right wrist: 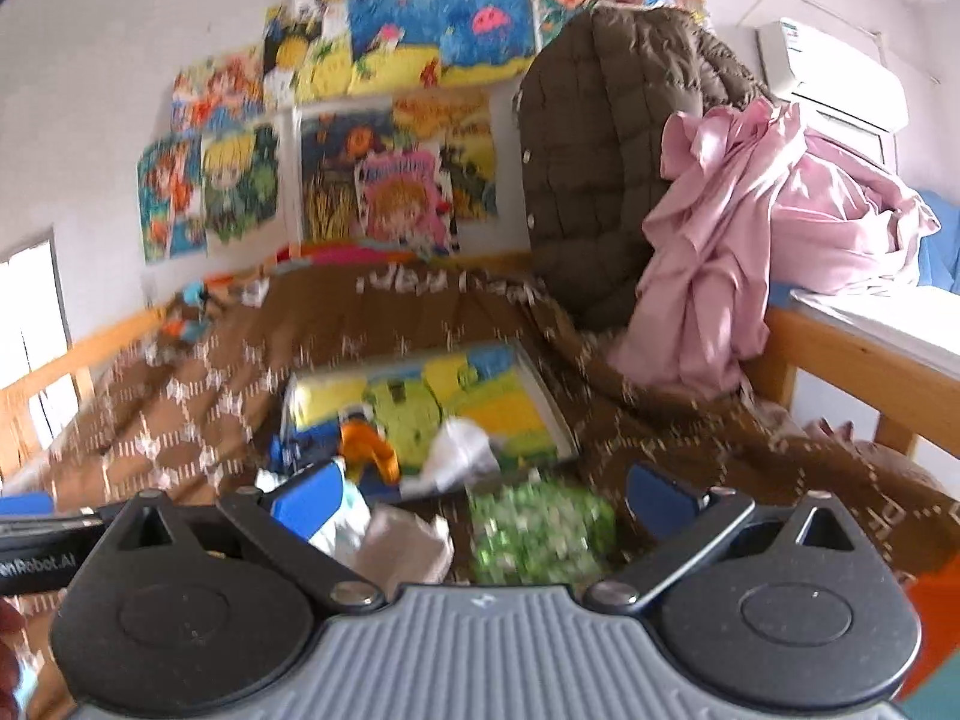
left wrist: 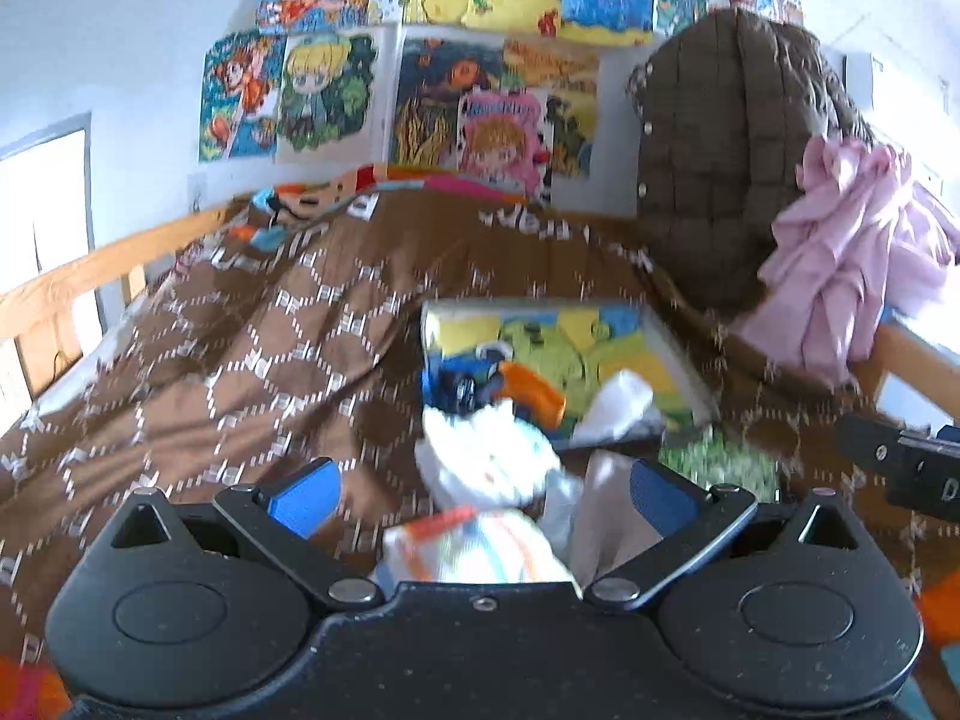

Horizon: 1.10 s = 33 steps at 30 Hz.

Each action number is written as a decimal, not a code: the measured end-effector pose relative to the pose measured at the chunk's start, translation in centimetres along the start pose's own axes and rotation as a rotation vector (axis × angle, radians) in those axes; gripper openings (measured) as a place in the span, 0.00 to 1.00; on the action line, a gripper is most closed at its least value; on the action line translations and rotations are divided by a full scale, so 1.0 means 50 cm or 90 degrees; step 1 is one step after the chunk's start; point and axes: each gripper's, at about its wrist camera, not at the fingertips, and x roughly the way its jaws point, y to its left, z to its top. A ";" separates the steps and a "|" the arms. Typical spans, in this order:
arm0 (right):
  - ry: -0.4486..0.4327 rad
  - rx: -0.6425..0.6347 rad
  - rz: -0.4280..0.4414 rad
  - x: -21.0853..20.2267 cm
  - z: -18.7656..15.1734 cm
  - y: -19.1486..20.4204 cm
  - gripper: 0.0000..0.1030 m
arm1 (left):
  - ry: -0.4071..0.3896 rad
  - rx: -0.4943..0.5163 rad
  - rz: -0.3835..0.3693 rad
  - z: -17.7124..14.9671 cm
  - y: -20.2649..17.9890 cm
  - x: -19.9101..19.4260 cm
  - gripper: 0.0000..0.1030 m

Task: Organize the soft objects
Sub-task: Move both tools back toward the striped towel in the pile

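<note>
Both views are motion-blurred, so small detail is uncertain. The left tongs stand wide over a bed with a brown quilt. Between their blue pads lies a heap of soft things: a white cloth in the middle of the gap, an orange-striped white piece nearer the camera, and a beige piece against the right-hand pad. Neither pad visibly presses the white cloth; whether the beige piece touches the pad cannot be told.

The right tongs are also wide and hold nothing. In their gap lie a green patterned bundle, toward the right-hand side, and the beige piece toward the left; a white scrap with a pale blue edge sits just beside the left pad.

Beyond both heaps, a colourful picture board lies flat on the quilt, with an orange item and a white crumpled piece on its near edge. The left tool's black body shows at the right view's left edge.

At the bed's far right, a brown quilted jacket and pink cloth hang over the wooden rail.
</note>
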 end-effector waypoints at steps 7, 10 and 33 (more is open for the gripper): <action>0.090 -0.068 0.007 -0.019 -0.066 0.040 1.00 | 0.069 -0.021 0.023 -0.053 0.023 -0.023 0.99; 0.133 -0.072 0.039 -0.014 -0.083 0.054 1.00 | 0.102 -0.023 0.040 -0.064 0.030 -0.019 0.99; 0.326 -0.170 0.212 0.054 -0.141 0.122 1.00 | 0.297 0.126 0.015 -0.075 0.068 0.077 0.99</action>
